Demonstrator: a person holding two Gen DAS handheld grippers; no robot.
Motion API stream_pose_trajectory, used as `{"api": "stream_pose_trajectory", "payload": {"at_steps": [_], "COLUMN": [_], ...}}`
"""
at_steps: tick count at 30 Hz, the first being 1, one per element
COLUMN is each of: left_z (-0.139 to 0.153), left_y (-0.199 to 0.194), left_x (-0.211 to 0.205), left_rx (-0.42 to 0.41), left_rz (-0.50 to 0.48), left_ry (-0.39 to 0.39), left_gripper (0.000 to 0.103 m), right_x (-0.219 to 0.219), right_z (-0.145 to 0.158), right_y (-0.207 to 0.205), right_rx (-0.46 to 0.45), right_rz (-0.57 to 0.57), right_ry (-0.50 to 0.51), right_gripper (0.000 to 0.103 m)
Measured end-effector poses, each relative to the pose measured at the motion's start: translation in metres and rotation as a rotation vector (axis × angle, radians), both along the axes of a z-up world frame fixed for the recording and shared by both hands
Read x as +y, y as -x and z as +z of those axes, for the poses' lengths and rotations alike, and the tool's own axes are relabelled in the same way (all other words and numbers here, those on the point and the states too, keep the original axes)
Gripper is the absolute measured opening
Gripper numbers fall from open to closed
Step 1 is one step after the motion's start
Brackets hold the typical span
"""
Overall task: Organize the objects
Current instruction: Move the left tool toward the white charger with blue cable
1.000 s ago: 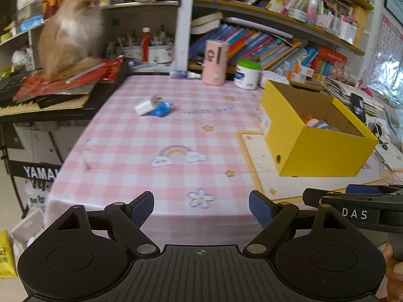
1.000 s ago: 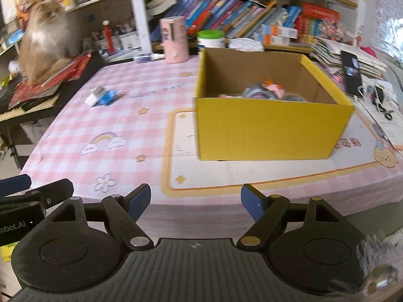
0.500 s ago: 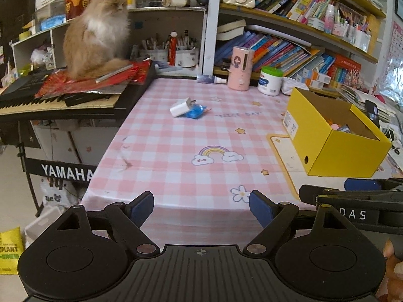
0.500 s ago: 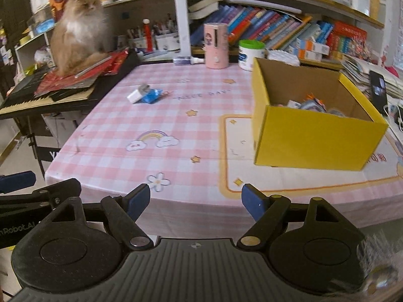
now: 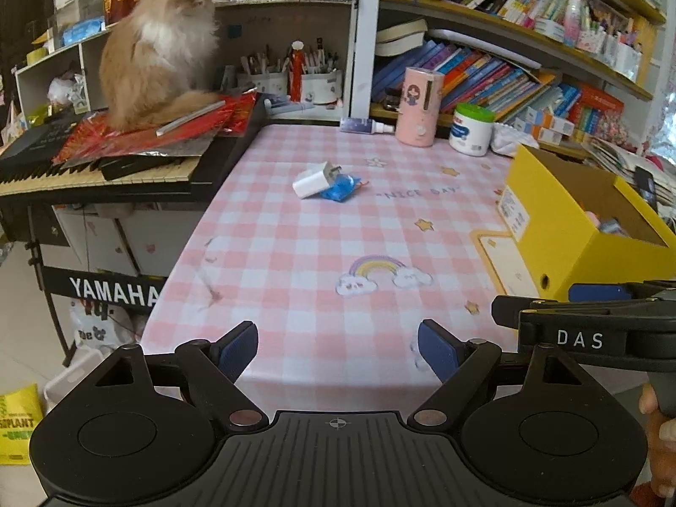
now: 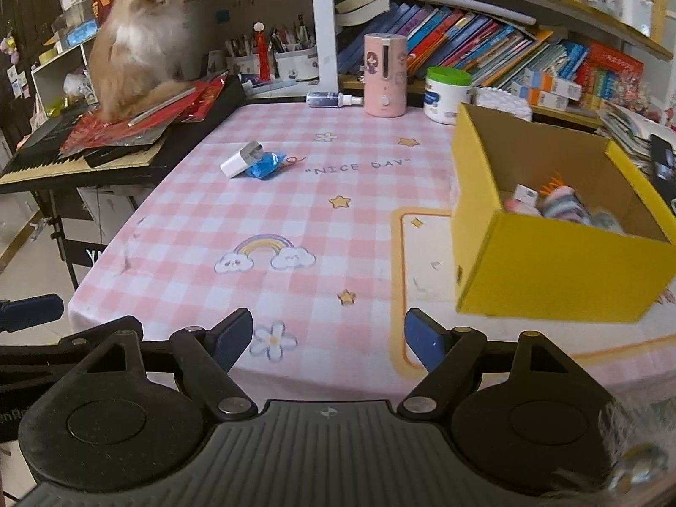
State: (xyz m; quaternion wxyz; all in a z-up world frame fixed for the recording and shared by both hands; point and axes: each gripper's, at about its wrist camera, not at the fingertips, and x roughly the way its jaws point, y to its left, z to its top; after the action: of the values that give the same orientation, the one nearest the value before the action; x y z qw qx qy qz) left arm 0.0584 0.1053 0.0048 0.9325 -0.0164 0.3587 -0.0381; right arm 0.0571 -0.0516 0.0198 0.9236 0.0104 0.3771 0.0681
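Here, the left hand-held gripper [image 5: 338, 348] hangs over the near edge of the desk [image 5: 321, 253], its blue-padded jaws spread wide with only the pink checked cloth between them. The right hand-held gripper [image 6: 328, 340] sits just beside it, jaws likewise apart and empty. Toward the far left part of the desk lies a white charger [image 6: 240, 159], leaning against a blue packet [image 6: 266, 165] that touches it. A yellow box [image 6: 562, 270] stands open on the right side of the desk, with several small items lying in its bottom, too blurred to name. At the back edge stand a pink canister [image 6: 385, 81] and a green-lidded jar [image 6: 447, 95]. A fluffy cat [image 5: 158, 48] sits on red sheets atop a keyboard [image 5: 110, 169] left of the desk.
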Motion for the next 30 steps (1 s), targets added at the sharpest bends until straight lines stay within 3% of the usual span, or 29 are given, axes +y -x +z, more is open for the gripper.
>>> {"api": "stream_pose_trajectory", "payload": {"at_steps": [20, 30], "left_z": [-0.016, -0.021], "left_y": [-0.129, -0.197], "left_x": [0.011, 0.016], "left_rx": [0.073, 0.061], "left_rz": [0.102, 0.131], "left_ry": [0.017, 0.028], "left_gripper": [0.085, 0.085], "right_x": [0.009, 0.016], "right_z": [-0.011, -0.001], "right_y": [-0.160, -0.224], "right_rx": [0.062, 0.018], "right_rz": [0.092, 0.080], "right_ry": [-0.057, -0.104], "right_gripper": [0.076, 0.073]}}
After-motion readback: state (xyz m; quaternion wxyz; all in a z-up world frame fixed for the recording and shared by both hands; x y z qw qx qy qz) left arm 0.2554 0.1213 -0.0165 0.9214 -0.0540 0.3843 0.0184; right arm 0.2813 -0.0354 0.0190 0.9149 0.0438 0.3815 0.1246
